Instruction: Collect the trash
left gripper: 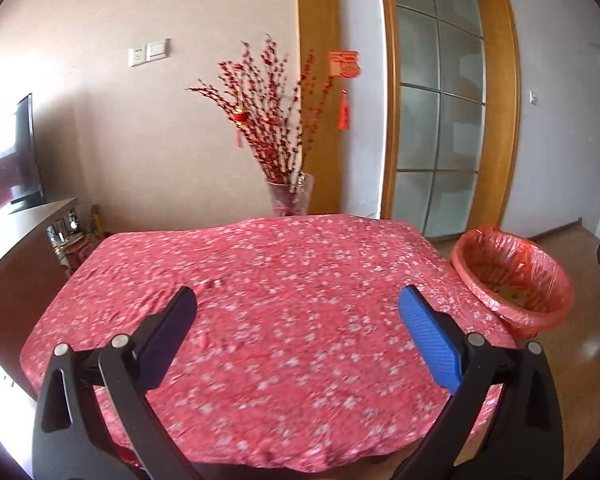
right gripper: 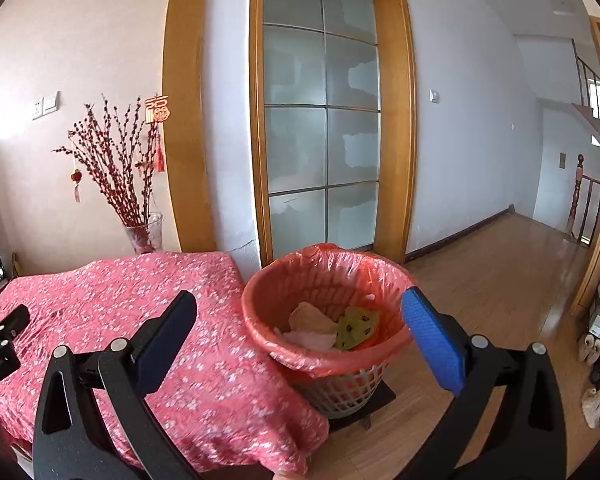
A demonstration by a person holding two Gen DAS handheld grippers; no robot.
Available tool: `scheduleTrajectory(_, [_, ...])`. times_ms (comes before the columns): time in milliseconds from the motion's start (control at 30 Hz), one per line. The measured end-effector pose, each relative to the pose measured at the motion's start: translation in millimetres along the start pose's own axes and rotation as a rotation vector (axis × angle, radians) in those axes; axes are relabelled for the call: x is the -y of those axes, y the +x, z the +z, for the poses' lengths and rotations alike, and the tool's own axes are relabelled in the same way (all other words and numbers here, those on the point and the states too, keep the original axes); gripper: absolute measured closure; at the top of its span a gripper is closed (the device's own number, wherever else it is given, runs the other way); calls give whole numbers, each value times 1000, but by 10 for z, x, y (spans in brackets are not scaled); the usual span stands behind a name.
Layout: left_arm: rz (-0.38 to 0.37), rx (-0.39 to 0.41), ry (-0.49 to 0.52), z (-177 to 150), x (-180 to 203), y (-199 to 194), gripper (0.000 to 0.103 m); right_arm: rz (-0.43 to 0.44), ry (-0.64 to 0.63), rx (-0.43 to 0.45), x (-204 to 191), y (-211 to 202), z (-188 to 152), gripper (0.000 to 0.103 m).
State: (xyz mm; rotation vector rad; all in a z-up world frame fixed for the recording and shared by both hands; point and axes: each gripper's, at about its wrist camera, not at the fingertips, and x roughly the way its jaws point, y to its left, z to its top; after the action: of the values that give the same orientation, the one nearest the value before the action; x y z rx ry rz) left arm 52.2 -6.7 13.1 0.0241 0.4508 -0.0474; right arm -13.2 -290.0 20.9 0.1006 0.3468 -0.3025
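Both tongs wide and empty, trash already in the bin

Our left tongs (left gripper: pixel 298 304) hang spread over the bare floral tablecloth (left gripper: pixel 284 264) on the table; our right tongs (right gripper: pixel 300 308) gape just over the red-lined wastebasket (right gripper: pixel 260 320), where crumpled paper (right gripper: pixel 312 316) and a green spotted wrapper (right gripper: pixel 356 326) lie. We see nothing left to pick up, so we'd scan the cloth before withdrawing. The vase of red branches (left gripper: pixel 290 196) behind the table stands well clear.
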Motion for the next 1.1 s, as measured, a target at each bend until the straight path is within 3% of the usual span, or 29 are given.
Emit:
scheduleTrajectory(300, [-3,6,-39,-148,-204,-251,4,-26,-26,-13,-163,-221,-152,2])
scheduleTrajectory(1100, [2,-15,-33,-295,-110,-317,4,-65,-15,-85,-182,-282,-380,2])
